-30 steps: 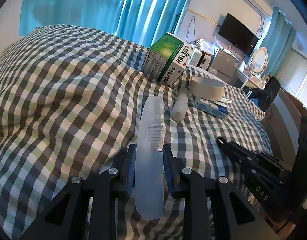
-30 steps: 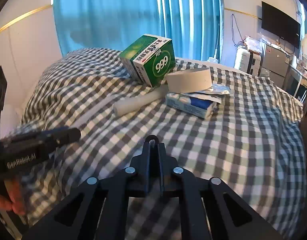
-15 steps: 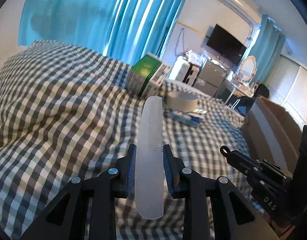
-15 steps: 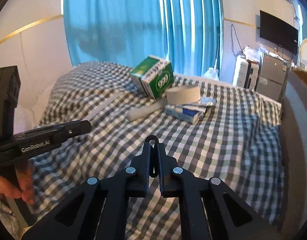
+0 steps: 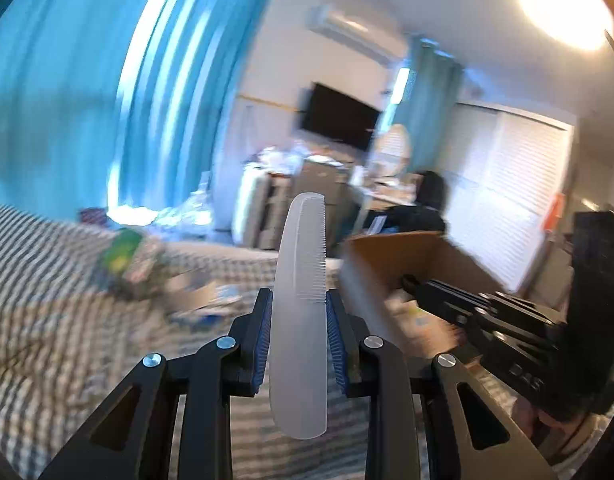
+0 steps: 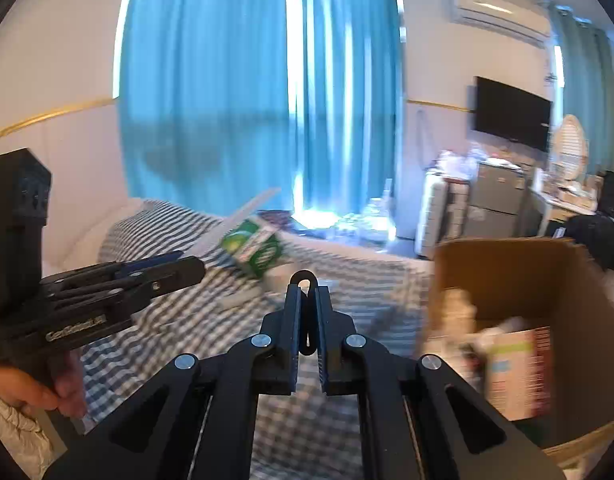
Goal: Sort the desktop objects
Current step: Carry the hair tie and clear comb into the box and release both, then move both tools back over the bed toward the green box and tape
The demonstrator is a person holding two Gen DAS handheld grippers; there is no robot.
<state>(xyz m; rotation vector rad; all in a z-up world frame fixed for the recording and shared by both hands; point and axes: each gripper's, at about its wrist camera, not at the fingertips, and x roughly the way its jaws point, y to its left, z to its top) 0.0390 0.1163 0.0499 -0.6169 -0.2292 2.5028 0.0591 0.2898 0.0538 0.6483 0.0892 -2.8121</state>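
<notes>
The left gripper [image 5: 299,340] was clamped on a translucent white comb [image 5: 301,300], gripped across its middle with both ends overhanging and its teeth turned toward the right-hand pad. It was held in the air above the checked bedspread [image 5: 47,320], with the open cardboard box [image 6: 519,276] near and to its right. The step in hand appeared to be carrying the comb to that box.

To do it well, the grip should stay firm until the comb's lower end is past the box rim. A long, smooth item pinched at one point can pivot, so the carry should be level and unhurried. Release should come only once the comb is inside the walls and over a gap among the contents.

The right gripper [image 6: 305,320] had its pads drawn almost together around a small dark loop [image 6: 305,280]; it carried none of the objects to be sorted.

The left wrist view was heavily smeared, so the green carton [image 6: 253,250] and the items beside it were hard to read. The box contents were blurred apart from a pink-edged packet [image 6: 519,368]. The box's near wall was cut off by the frame.
</notes>
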